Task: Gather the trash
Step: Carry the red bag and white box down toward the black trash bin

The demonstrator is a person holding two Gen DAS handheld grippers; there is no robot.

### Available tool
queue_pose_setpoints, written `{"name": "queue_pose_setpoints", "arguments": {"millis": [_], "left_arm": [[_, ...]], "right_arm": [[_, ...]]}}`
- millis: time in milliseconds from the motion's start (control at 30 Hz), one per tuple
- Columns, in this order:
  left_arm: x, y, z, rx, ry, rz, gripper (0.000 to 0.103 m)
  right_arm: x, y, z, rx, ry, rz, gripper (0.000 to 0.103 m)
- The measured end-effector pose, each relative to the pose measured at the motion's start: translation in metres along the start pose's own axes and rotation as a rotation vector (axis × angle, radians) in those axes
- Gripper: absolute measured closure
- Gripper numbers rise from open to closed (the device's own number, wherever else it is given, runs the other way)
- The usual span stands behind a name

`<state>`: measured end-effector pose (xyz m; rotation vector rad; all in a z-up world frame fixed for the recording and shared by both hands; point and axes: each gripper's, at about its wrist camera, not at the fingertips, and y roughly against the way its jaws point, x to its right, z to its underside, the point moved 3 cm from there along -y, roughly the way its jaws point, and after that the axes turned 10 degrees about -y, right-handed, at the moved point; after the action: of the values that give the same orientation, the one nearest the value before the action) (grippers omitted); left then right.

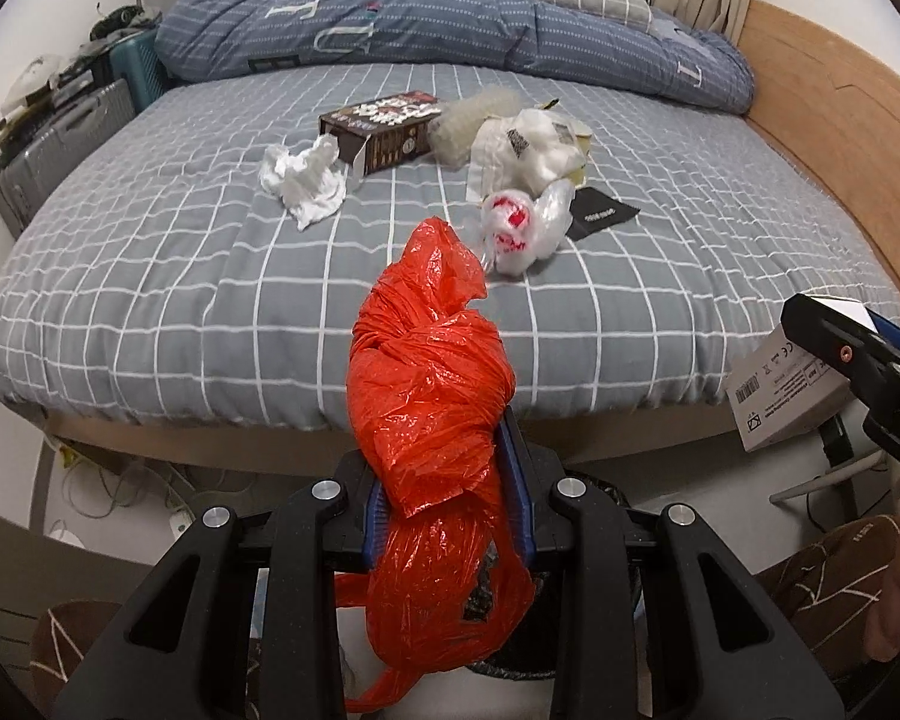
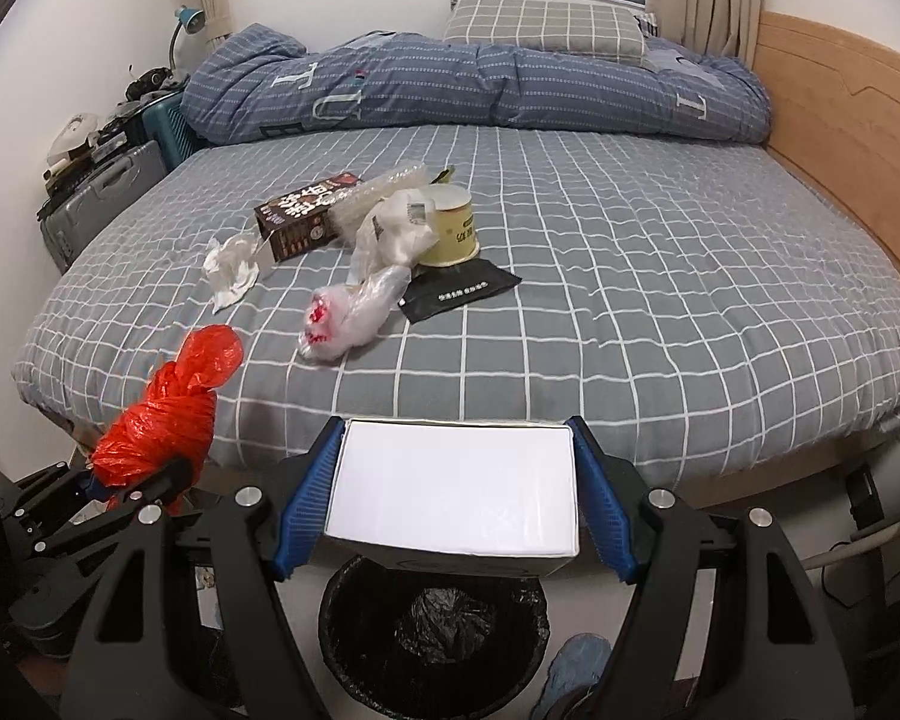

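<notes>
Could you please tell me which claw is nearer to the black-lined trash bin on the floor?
Right. The right claw, shut on the white box, hangs directly above the trash bin. The left claw, shut on the red plastic bag, is off to the bin's left.

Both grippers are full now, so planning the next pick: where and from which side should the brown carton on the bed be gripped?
Grip the brown carton across its narrow width near the middle, coming from above. It lies flat on the bed, long sides exposed. Avoid its open flap end by the crumpled tissue and the far end, which touches the bubble wrap.
</notes>
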<state>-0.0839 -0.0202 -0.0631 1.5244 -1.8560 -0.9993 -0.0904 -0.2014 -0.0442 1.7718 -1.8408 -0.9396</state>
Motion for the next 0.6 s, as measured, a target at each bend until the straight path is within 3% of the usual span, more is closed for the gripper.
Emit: {"name": "queue_pose_setpoints", "arguments": {"millis": [600], "left_arm": [[0.002,-0.009,0.048,-0.082,0.008,0.009,0.072]], "right_arm": [[0.008,-0.006,0.052,-0.079,-0.022,0.022,0.034]]}}
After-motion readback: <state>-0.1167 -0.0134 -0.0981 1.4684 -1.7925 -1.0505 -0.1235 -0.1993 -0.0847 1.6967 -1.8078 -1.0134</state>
